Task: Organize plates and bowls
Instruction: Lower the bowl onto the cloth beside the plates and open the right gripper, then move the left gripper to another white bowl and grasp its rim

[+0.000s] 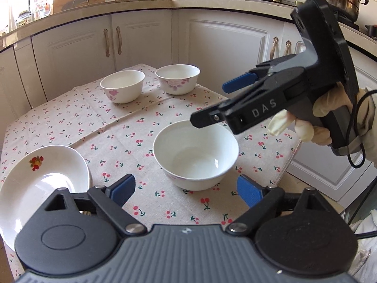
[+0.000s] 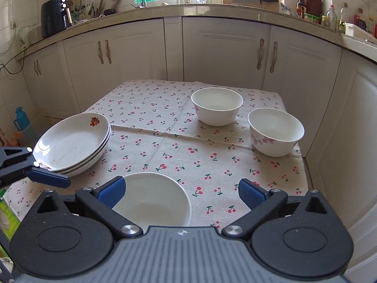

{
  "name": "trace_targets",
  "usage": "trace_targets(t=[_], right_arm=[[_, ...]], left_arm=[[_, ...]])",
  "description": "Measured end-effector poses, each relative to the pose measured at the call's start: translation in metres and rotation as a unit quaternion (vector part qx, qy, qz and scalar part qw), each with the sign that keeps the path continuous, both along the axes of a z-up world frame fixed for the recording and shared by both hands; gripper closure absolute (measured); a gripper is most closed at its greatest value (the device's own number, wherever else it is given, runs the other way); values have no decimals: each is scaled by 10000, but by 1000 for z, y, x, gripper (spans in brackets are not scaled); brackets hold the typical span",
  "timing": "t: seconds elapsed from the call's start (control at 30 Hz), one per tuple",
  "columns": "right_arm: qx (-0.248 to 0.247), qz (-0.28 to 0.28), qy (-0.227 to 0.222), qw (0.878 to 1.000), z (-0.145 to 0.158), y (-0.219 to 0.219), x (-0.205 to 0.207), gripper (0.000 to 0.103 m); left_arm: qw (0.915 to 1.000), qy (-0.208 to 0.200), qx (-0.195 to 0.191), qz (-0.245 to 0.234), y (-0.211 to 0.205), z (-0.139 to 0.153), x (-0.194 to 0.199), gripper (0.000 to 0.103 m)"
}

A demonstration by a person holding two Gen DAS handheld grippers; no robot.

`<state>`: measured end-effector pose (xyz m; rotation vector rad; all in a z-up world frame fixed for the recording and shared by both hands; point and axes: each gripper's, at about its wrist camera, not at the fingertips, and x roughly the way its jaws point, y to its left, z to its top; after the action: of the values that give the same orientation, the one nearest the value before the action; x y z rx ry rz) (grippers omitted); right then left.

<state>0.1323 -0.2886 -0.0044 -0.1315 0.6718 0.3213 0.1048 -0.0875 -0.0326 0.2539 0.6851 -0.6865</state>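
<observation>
Near the table's front edge we see a plain white bowl (image 1: pixel 195 155), upright, empty; both our left gripper (image 1: pixel 186 188) and right gripper (image 1: pixel 212 103) spread wide, gripping nothing. Cherry-print cloth (image 2: pixel 165 141) underneath, stacked plates (image 2: pixel 73 143) left, white kitchen cabinets (image 2: pixel 223 49) behind.

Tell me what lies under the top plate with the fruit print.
Under the top plate, two more plate rims show, stacked on the cherry tablecloth. Their insides are covered.
</observation>
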Motion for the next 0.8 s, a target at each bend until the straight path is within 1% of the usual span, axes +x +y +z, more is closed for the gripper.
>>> trace_targets(t=[0.13, 0.33, 0.4, 0.6, 0.8], right_arm=[[-301, -120, -176, 9993, -1, -2, -9, 0], [-355, -356, -359, 9981, -5, -16, -18, 0], [-320, -405, -350, 9981, -7, -22, -18, 0], [-356, -520, -419, 9971, -8, -36, -14, 0], [-434, -572, -437, 9965, -11, -46, -6, 0]], left_arm=[[9999, -63, 29, 137, 1, 11, 4, 9], [9997, -102, 103, 206, -6, 19, 13, 8], [9997, -107, 109, 213, -8, 20, 16, 8], [9997, 23, 93, 209, -20, 28, 32, 8], [9996, 93, 202, 201, -33, 34, 54, 8]])
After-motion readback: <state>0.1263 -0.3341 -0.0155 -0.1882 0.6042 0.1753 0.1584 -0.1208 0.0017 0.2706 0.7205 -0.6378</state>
